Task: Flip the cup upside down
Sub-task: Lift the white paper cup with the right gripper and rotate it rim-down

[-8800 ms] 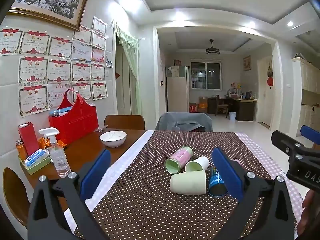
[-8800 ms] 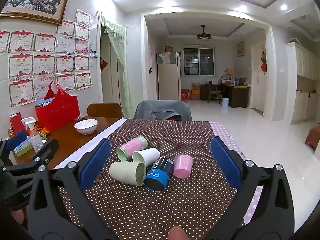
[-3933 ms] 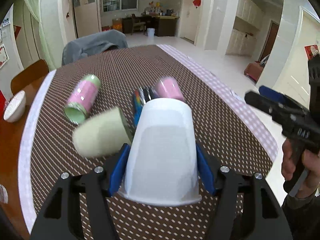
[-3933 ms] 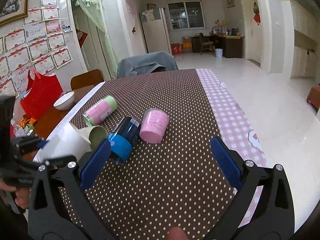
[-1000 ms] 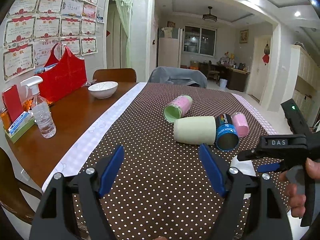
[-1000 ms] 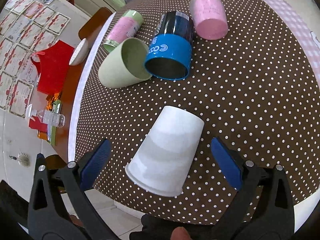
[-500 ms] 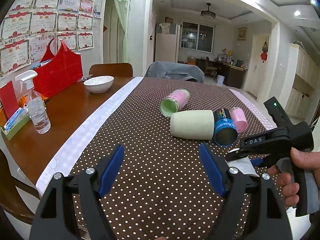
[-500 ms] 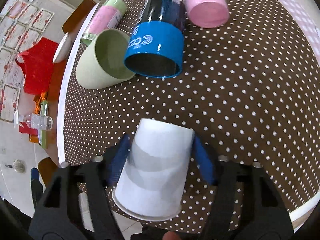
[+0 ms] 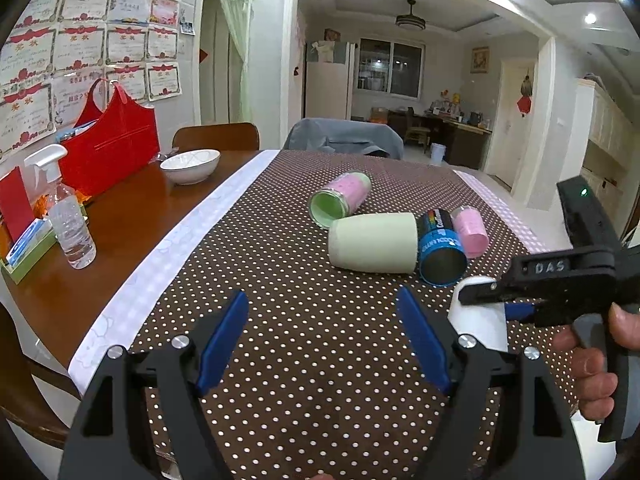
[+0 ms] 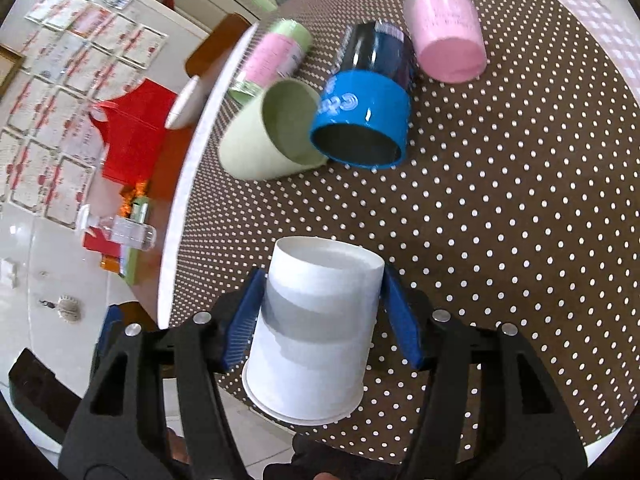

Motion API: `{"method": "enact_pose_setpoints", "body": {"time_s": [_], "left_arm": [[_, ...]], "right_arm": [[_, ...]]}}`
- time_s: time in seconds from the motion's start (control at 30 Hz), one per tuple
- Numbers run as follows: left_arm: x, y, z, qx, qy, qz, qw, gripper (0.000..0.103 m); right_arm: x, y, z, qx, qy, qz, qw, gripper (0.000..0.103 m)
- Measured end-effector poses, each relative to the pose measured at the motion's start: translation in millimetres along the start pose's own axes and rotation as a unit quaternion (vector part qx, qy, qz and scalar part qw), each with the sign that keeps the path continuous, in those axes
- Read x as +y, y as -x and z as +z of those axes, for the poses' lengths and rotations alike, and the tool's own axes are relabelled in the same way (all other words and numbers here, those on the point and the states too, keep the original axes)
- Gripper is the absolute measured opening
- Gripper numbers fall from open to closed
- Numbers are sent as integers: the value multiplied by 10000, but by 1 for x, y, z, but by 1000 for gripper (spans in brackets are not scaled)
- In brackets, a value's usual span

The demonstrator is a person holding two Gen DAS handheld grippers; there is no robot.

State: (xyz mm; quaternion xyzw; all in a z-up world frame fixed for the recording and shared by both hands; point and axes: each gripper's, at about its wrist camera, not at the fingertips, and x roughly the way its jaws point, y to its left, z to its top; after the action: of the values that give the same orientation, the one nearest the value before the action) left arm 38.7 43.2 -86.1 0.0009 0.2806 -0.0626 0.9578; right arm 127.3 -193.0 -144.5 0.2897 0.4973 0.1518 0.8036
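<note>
A white cup (image 10: 312, 332) stands upside down on the brown dotted tablecloth (image 10: 500, 220), its base up and its rim down near the table's front edge. My right gripper (image 10: 320, 312) is shut on the cup, with blue pads on both its sides. In the left wrist view the cup (image 9: 478, 320) shows at the right, held by the right gripper (image 9: 492, 300) in a hand. My left gripper (image 9: 322, 344) is open and empty above the cloth, left of the cup.
Several cups lie on their sides: a pale green one (image 9: 372, 242), a blue and black one (image 9: 440, 254), a pink one (image 9: 470, 230) and a pink-and-green can (image 9: 340, 198). A spray bottle (image 9: 70, 220), a white bowl (image 9: 190, 164) and a red bag (image 9: 112, 144) stand on the wooden table at left.
My right gripper has closed on the upside-down white cup, which stood free between its open jaws a second ago. My left gripper has stayed open and barely moved.
</note>
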Motion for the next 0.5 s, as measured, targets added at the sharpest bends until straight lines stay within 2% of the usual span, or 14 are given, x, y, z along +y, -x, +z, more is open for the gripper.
{"method": "enact_pose_setpoints", "body": {"time_s": [0.23, 0.4, 0.5], "left_arm": [[-7, 4, 3, 10, -71, 29, 10000, 76], [-8, 11, 8, -37, -79, 109, 9999, 76], [-10, 15, 12, -67, -98, 129, 9998, 76]], "right_arm": [[2, 26, -5, -383, 237, 304, 9985, 59], [17, 54, -9, -928, 625, 287, 9933, 59], [28, 74, -14, -1394, 972, 180, 9853, 59]]}}
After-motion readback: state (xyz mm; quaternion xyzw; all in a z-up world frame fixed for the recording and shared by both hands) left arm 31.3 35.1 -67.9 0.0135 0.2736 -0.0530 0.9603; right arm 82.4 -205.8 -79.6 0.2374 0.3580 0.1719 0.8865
